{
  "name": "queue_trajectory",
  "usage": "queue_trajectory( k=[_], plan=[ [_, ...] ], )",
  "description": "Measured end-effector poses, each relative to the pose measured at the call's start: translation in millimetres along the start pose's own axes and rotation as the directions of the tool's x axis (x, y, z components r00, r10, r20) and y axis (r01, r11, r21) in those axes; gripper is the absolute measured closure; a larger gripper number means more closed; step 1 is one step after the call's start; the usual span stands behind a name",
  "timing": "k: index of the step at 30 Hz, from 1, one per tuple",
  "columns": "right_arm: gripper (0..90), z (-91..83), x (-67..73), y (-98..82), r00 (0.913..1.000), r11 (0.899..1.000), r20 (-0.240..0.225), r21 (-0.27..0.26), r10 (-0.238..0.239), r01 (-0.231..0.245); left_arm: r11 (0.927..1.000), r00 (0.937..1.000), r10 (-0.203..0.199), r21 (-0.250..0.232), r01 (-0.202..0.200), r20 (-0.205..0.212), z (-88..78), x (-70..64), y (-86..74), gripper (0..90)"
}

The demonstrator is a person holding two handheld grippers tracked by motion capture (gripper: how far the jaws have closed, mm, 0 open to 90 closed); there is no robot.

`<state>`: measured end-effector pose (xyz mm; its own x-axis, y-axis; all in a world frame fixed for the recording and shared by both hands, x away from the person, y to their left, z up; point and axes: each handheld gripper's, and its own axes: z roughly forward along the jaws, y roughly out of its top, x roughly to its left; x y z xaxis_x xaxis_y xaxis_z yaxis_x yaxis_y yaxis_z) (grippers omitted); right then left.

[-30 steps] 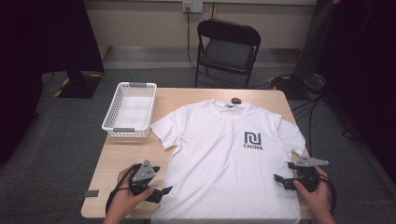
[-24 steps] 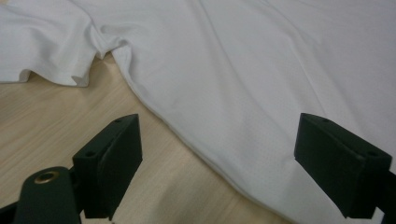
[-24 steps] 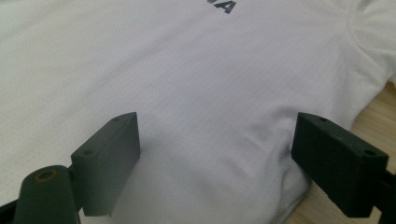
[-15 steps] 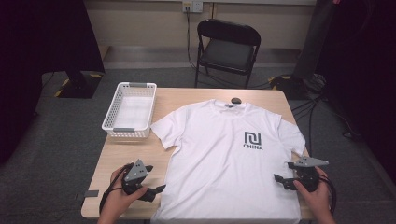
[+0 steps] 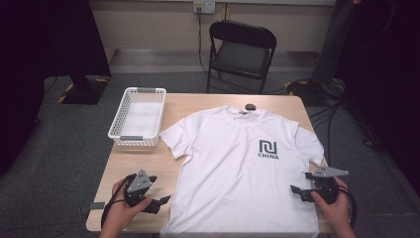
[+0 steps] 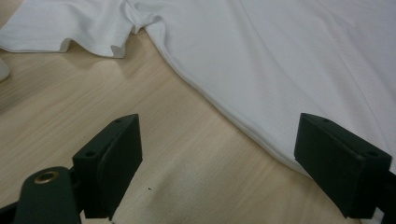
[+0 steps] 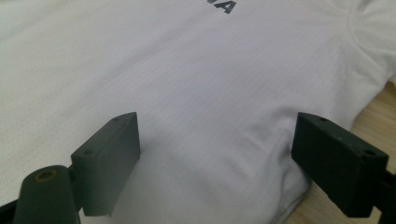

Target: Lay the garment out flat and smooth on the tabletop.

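Observation:
A white T-shirt (image 5: 242, 163) with a dark "CHINA" logo lies flat, front up, on the wooden table (image 5: 185, 101). My left gripper (image 5: 159, 202) rests open on the bare wood just left of the shirt's lower side edge. In the left gripper view the shirt's hem edge (image 6: 243, 121) runs between the spread jaws of the left gripper (image 6: 219, 158). My right gripper (image 5: 299, 192) is open at the shirt's lower right edge. In the right gripper view the right gripper (image 7: 217, 154) has its jaws over the white T-shirt (image 7: 187, 70), empty.
A white plastic basket (image 5: 137, 116) stands at the table's back left corner, overhanging the edge. A small dark object (image 5: 250, 106) lies by the shirt collar. A black folding chair (image 5: 241, 49) stands behind the table. Cables (image 5: 341, 99) trail on the floor at right.
My left gripper has slid left and slightly down, away from the shirt's edge. The right gripper has stayed where it was.

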<state>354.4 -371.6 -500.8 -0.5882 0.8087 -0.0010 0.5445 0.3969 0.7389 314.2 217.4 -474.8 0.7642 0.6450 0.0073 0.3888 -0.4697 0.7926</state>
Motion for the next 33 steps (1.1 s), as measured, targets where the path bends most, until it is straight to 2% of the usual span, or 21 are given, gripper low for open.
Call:
queue_trajectory(
  k=[10,19,33],
  plan=[
    [14.4,0.0,0.0,0.0,1.0000,1.000,0.000,0.000,0.000,0.000,0.9999,0.9998,-0.010,0.002,0.010,-0.014,-5.8,4.3,-4.3,15.0],
    [14.4,0.0,0.0,0.0,1.0000,1.000,0.000,0.000,0.000,0.000,0.9999,0.9999,-0.010,0.013,0.010,-0.011,-6.4,5.3,-6.4,15.0],
    [14.4,0.0,0.0,0.0,1.0000,1.000,0.000,0.000,0.000,0.000,0.9994,0.9991,-0.034,0.007,0.034,-0.027,-11.7,10.9,-12.0,15.0]
  ],
)
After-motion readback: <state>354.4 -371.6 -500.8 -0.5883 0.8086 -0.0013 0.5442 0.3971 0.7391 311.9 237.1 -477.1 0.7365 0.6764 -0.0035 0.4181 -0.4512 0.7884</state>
